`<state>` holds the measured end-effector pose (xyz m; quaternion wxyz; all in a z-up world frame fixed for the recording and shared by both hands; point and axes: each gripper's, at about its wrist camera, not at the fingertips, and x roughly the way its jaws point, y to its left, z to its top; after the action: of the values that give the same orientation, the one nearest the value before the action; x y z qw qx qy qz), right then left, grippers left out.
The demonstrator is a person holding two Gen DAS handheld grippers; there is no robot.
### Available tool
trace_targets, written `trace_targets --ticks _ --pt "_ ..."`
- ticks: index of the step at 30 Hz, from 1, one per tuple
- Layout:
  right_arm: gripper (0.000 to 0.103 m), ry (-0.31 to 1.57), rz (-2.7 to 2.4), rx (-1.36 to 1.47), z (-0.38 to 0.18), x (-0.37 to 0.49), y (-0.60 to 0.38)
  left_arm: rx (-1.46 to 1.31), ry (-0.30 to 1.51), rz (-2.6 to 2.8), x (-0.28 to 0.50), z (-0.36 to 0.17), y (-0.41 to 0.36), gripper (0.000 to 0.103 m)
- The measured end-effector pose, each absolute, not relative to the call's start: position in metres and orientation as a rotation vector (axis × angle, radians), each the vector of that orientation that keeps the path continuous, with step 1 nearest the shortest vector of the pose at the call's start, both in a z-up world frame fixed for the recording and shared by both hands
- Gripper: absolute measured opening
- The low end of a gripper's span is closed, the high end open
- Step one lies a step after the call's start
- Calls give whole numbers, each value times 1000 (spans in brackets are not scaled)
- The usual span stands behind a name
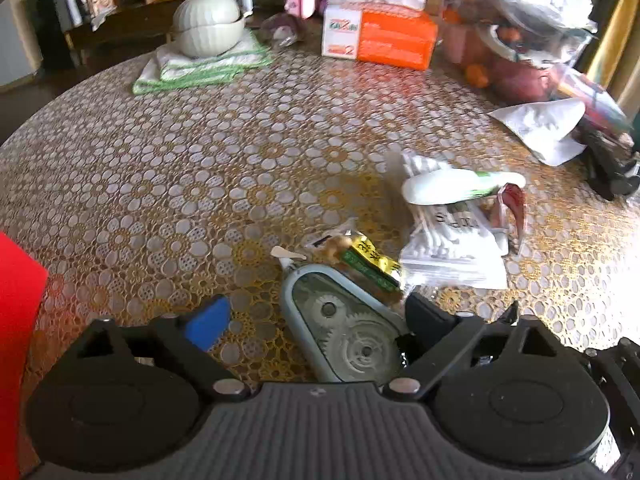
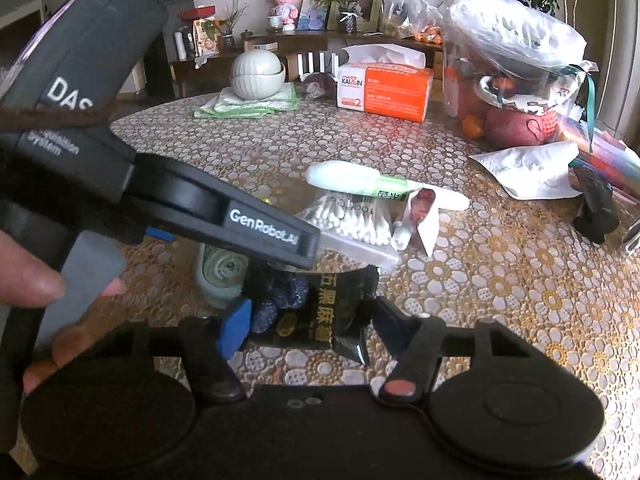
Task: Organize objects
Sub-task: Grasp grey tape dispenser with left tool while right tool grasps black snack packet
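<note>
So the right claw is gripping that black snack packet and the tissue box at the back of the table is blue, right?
Not quite: the tissue box is orange and white, as the right wrist view shows. The right claw does grip the black snack packet.

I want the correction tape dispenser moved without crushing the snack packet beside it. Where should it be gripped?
Grip the correction tape dispenser across its wide rounded body, not the narrow tip. It lies flat, so come from above with the left hand-held gripper, whose open fingers already straddle it, clear of the yellow snack packet.
</note>
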<state>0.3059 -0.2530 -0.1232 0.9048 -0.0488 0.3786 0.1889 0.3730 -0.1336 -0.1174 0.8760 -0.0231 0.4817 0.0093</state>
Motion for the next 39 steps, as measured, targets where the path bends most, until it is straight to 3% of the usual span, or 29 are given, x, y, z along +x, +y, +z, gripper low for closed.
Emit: trace_targets --ticks 3,7,14,39 --pt "62 774 386 -123 -123 300 -254 -47 988 -16 368 -113 -135 66" --pt "60 774 376 -135 -121 293 -258 -72 981 -39 360 -114 -130 62" --pt "58 786 352 -131 -117 282 -269 -118 975 -71 340 -111 -112 42" --pt "54 706 415 -180 -64 214 -246 -160 832 -211 238 -64 -53 35"
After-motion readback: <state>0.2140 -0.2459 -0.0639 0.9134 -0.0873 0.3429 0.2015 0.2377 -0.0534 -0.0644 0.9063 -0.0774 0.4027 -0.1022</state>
